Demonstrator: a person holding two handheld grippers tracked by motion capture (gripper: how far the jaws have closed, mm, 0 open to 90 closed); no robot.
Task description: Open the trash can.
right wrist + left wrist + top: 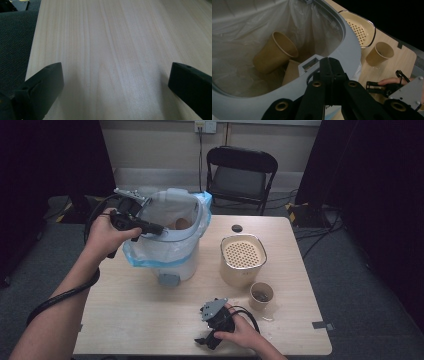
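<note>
A grey-rimmed bin (pixel 170 262) lined with a clear plastic bag stands on the table's left half. Inside it a brown paper cup (pixel 274 52) lies on its side, with a second one (pixel 291 72) under it. My left gripper (pixel 151 227) is held at the bin's near rim (pixel 348 47), and its jaws (pixel 329 72) are shut together over that rim with nothing seen between them. My right gripper (pixel 212 326) rests low on the table's front edge. Its jaws (pixel 116 82) stand wide open over bare wood.
A cream container with a perforated top (pixel 242 257) stands right of the bin. A paper cup (pixel 261 295) with brown residue stands in front of it. A small black disc (pixel 237 228) lies at the back of the wooden table (pixel 145 315). A folding chair (pixel 240 175) stands behind.
</note>
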